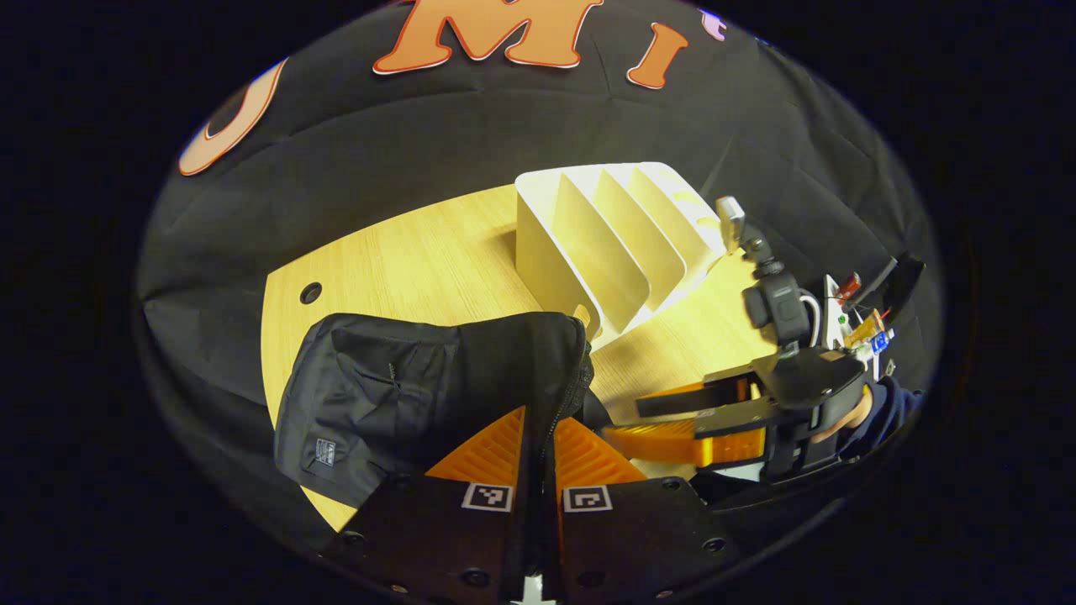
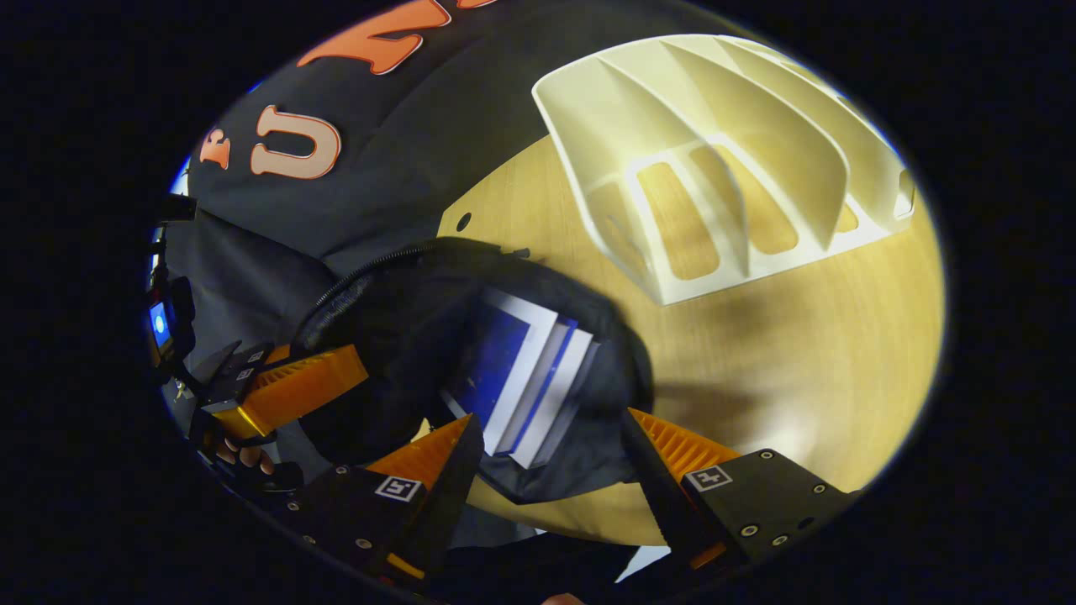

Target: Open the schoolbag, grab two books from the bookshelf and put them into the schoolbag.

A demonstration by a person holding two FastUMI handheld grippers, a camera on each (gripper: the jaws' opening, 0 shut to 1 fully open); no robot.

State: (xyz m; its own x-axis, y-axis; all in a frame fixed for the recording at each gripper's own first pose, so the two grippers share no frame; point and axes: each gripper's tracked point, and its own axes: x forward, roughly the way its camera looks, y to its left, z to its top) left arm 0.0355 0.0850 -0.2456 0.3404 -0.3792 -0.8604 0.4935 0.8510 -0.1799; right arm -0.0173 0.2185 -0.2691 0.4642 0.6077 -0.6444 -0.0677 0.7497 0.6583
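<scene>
The black schoolbag (image 1: 403, 386) lies on the wooden table, and my left gripper (image 1: 538, 424) is shut on the zipper edge of its opening, holding it up. In the right gripper view the schoolbag (image 2: 403, 319) gapes open with two blue-covered books (image 2: 521, 378) lying inside. My right gripper (image 2: 551, 420) stands open just above the books, one finger on each side, touching nothing. The white bookshelf (image 1: 614, 244) stands behind the bag, and all its slots (image 2: 714, 168) are empty. The right gripper (image 1: 630, 420) also shows beside the bag, held by a hand.
The light wooden table (image 2: 799, 353) has bare room to the right of the bag and in front of the shelf. A cable hole (image 1: 310, 292) sits near its far left edge. Black cloth walls close in behind. The left gripper (image 2: 336, 374) holds the bag's rim.
</scene>
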